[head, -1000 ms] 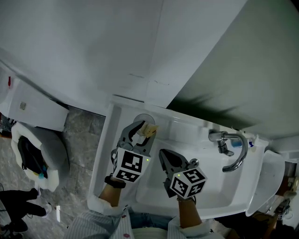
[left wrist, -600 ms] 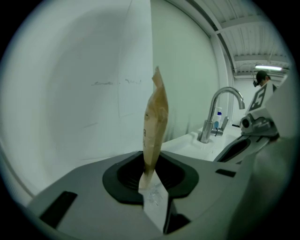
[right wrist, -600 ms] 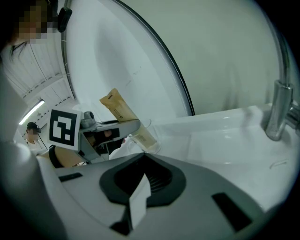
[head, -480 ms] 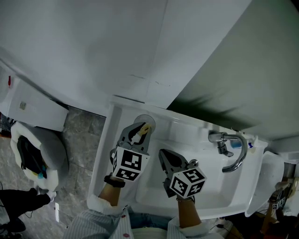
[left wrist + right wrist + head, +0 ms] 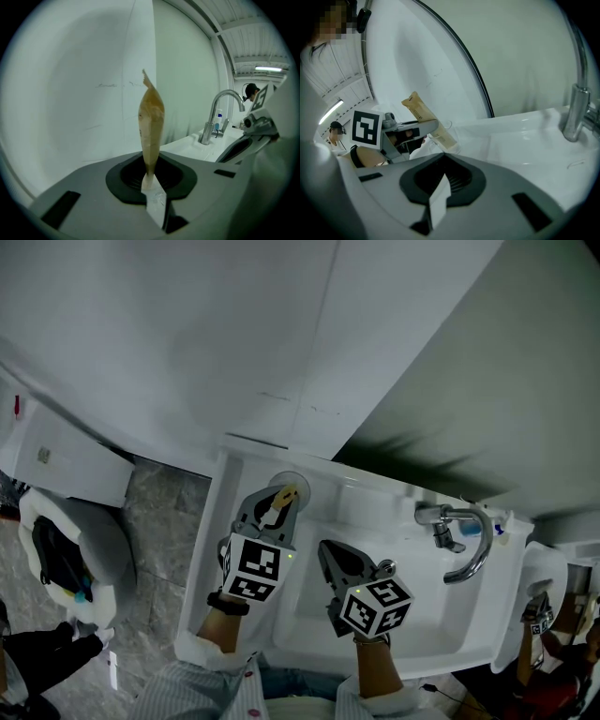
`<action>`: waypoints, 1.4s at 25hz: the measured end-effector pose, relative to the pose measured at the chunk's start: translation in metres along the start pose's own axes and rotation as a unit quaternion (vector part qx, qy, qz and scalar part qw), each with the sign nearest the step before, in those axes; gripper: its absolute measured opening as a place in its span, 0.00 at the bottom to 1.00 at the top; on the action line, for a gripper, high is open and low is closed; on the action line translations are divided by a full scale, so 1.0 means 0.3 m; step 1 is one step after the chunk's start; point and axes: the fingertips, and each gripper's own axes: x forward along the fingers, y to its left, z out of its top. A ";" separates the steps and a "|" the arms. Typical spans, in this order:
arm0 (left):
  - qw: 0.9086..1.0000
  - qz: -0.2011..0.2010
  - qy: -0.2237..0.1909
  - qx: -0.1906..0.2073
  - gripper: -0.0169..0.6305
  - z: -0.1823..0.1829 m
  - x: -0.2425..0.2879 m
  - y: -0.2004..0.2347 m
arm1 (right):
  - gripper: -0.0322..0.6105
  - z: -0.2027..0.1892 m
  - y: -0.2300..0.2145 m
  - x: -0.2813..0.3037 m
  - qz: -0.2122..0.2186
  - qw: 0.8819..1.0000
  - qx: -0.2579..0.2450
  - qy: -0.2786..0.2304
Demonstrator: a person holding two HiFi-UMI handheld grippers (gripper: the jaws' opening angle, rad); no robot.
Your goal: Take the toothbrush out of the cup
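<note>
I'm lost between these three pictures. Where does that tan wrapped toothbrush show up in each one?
Head view: the wrapped toothbrush is left of centre, about midway down.
Left gripper view: dead centre, standing upright.
Right gripper view: left of centre, leaning to the left.
Shared landmark: the faucet, to the right of the toothbrush in all three.

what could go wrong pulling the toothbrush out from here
The jaws of the left tool have just been closing on the wrapped toothbrush. They grip only its wrapper, so it might slip on lifting. The clear cup is unheld, with the right tool idle over the sink. A tilted pull could tip it over.
</note>
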 end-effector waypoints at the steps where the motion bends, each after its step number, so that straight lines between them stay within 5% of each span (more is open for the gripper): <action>1: 1.000 -0.001 -0.001 0.000 0.10 0.003 -0.002 0.001 | 0.07 0.001 0.002 0.000 0.000 1.000 -0.001 0.000; 35: 0.997 0.008 -0.069 0.034 0.10 0.199 -0.209 -0.069 | 0.07 0.085 0.140 -0.136 0.006 0.998 -0.049 -0.049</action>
